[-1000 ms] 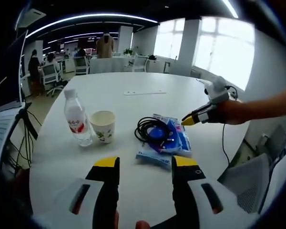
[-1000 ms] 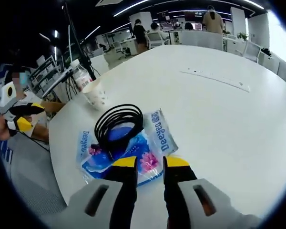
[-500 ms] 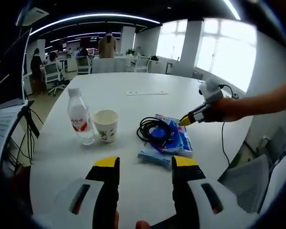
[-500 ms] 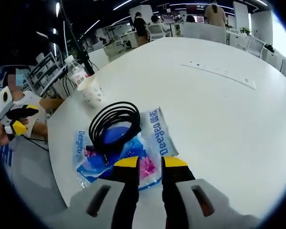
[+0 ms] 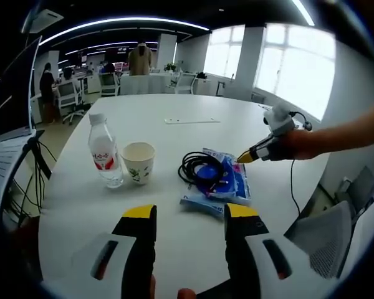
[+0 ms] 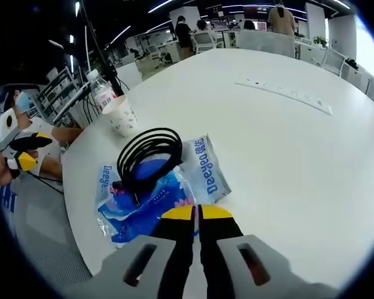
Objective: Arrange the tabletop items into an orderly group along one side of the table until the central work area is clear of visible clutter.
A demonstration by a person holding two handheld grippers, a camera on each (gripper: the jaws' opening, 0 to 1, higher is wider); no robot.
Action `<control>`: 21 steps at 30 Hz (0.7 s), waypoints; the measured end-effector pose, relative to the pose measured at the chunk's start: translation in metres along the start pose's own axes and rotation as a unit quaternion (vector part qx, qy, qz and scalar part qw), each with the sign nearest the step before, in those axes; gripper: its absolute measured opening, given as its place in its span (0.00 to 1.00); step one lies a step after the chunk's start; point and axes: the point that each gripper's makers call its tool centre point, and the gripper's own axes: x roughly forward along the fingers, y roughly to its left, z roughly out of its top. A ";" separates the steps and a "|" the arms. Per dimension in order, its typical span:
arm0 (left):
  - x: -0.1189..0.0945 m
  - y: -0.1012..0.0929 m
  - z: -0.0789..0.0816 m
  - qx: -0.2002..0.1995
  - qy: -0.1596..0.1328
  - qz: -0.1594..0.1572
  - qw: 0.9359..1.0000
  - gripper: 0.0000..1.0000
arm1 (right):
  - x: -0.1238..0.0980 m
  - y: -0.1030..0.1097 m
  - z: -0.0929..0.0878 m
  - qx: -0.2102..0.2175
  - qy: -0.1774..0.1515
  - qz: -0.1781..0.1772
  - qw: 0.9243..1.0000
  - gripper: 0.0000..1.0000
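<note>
1. Fingers of the left gripper (image 5: 191,215) stand wide apart over the near edge of the white bench (image 5: 174,140), holding nothing; their yellow tips frame bare bench top.
2. Fingers of the right gripper (image 6: 198,215) are nearly closed, yellow tips almost touching, at the near edge of the blue packet (image 6: 156,190). Whether they pinch the packet's edge or merely sit above it, I cannot tell.
3. In the left gripper view the right gripper (image 5: 246,156) comes in from the right, held by a person's hand (image 5: 293,144), its tip at the far right side of the blue packet (image 5: 217,182).
4. A coiled black cable (image 6: 148,156) lies on top of the packet, overlapping its upper left part; in the left gripper view the coil (image 5: 196,168) sits on the packet's left half.
5. A paper cup (image 5: 138,162) stands upright to the left of the packet, apart from it, and a clear water bottle (image 5: 103,152) with a red label stands upright just beside the cup on its left.
6. In the right gripper view the cup (image 6: 120,116) and bottle (image 6: 101,93) stand beyond the cable near the bench edge, and the left gripper (image 6: 23,151) shows at the far left, off the bench.
7. A long white strip (image 6: 283,96) lies flat farther across the bench, well apart from the other items.
8. Beyond the bench are office desks, chairs and several people, under ceiling light strips and bright windows.
</note>
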 end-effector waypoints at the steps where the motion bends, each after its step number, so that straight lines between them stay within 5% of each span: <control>1: 0.000 0.000 0.000 0.000 -0.001 0.000 1.000 0.43 | -0.002 0.001 0.001 0.001 -0.003 -0.001 1.000 0.00; 21: 0.000 -0.005 -0.004 0.007 0.004 -0.014 1.000 0.43 | -0.033 0.004 -0.020 0.013 -0.012 -0.011 1.000 0.00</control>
